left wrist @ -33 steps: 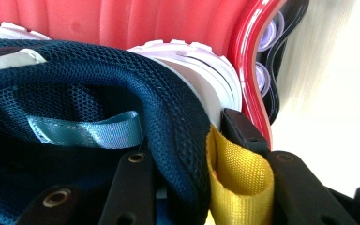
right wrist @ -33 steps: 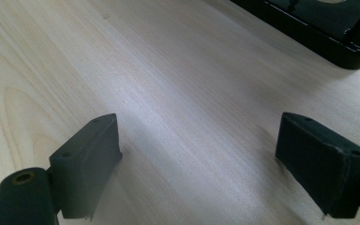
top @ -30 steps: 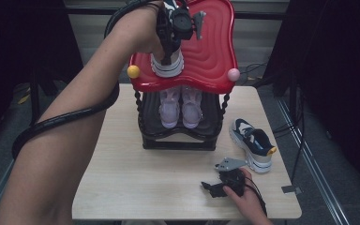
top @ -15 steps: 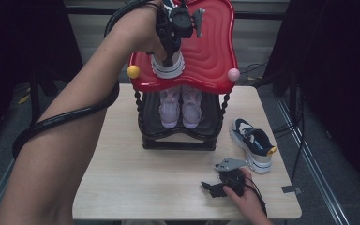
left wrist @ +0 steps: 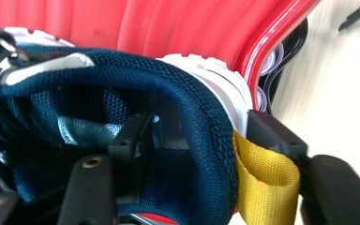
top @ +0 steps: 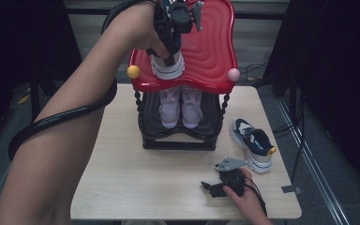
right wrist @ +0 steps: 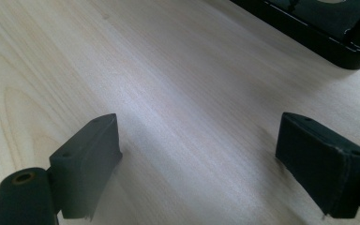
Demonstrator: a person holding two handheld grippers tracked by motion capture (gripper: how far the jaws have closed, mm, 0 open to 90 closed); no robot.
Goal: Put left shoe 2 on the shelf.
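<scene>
A pale wooden worktop (top: 136,187) stands among dark surroundings, grey floor showing at both sides of the high view. At its far centre rises a black two-tier shoe rack with a wavy red plastic top shelf (top: 211,51), and a pair of pale pink trainers (top: 180,105) sits on the lower tier. The front half of the worktop is bare wood, open for moving. A second navy-and-white trainer (top: 254,143) lies close to the right edge.

On the red shelf, upper centre of the high view, stands the navy mesh trainer with white sole and yellow heel loop (top: 168,65), near the shelf's front rim. The left gripper (top: 166,44) reaches down onto it from a long outstretched forearm. Its jaws have just been opening; in the left gripper view one sits inside the collar and the other outside the yellow loop, straddling the heel loosely.

The right gripper (top: 212,188) rests low at the lower right, jaws wide with only wood between them.
</scene>
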